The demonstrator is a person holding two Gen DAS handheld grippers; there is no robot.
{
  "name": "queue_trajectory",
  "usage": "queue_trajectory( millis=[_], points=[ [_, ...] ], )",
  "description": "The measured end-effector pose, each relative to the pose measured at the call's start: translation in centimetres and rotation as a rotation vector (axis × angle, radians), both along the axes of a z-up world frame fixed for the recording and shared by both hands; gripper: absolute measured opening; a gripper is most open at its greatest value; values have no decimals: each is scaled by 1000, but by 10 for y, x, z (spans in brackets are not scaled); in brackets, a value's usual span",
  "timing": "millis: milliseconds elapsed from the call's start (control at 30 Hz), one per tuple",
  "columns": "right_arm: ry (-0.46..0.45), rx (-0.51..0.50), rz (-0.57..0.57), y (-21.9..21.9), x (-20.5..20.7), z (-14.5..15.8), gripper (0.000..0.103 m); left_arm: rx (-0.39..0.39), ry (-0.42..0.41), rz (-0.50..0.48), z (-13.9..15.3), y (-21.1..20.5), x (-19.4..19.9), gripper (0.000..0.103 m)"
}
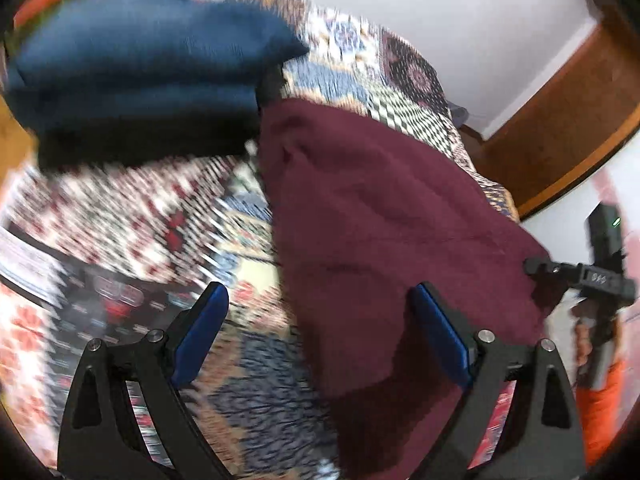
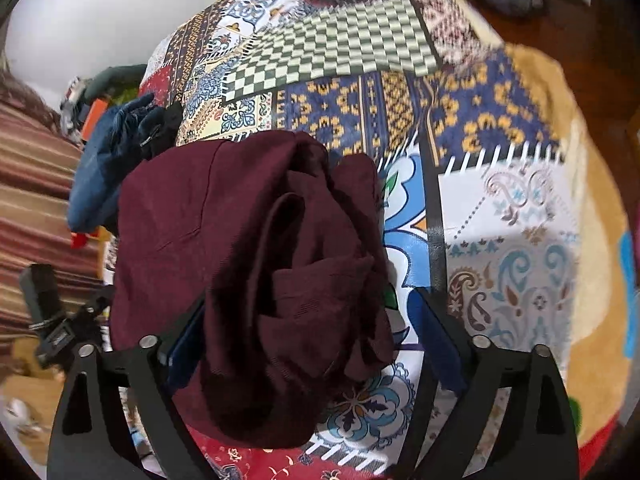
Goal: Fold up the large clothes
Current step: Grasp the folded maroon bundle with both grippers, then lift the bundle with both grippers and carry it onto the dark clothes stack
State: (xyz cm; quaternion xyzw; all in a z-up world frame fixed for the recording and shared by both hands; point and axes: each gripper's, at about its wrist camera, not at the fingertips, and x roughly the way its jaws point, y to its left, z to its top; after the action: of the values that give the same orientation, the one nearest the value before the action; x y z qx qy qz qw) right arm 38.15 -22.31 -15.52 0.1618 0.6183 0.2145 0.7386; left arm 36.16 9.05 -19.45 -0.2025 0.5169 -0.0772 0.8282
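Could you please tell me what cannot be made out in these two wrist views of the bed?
- Left wrist view: the folded dark blue garment and the patterned patchwork bedspread are smeared by motion blur; their details are unreadable.
- Right wrist view: the crumpled maroon garment covers the left finger of the right gripper, so contact there is unclear.
- Both views: the maroon garment's type cannot be told.

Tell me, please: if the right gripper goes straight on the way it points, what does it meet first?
Most likely the crumpled maroon fabric garment. It lies bunched between the open right gripper fingers, on the patterned patchwork bedcover. How far below the fingertips it lies is unclear.
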Motion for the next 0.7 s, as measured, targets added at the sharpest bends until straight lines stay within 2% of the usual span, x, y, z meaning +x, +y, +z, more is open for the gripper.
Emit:
queue_trajectory(
  millis=[100, 300, 467, 567, 633, 700],
  points=[
    [28, 44, 0, 1, 6, -7, 97, -113, 40, 4, -14, 2, 11, 94],
    [48, 92, 41, 18, 24, -14, 99, -182, 104, -38, -34, -9, 34, 94],
    [72, 121, 52, 21, 32, -17, 97, -271, 150, -34, -52, -14, 53, 97],
    [81, 138, 64, 17, 32, -17, 83, -294, 159, -42, -55, -15, 58, 97],
    [91, 153, 60, 15, 29, -17, 68, -298, 159, -51, -55, -17, 60, 97],
    [90, 160, 48, 11, 26, -14, 58, -296, 156, -61, -53, -17, 56, 94]
  ],
)
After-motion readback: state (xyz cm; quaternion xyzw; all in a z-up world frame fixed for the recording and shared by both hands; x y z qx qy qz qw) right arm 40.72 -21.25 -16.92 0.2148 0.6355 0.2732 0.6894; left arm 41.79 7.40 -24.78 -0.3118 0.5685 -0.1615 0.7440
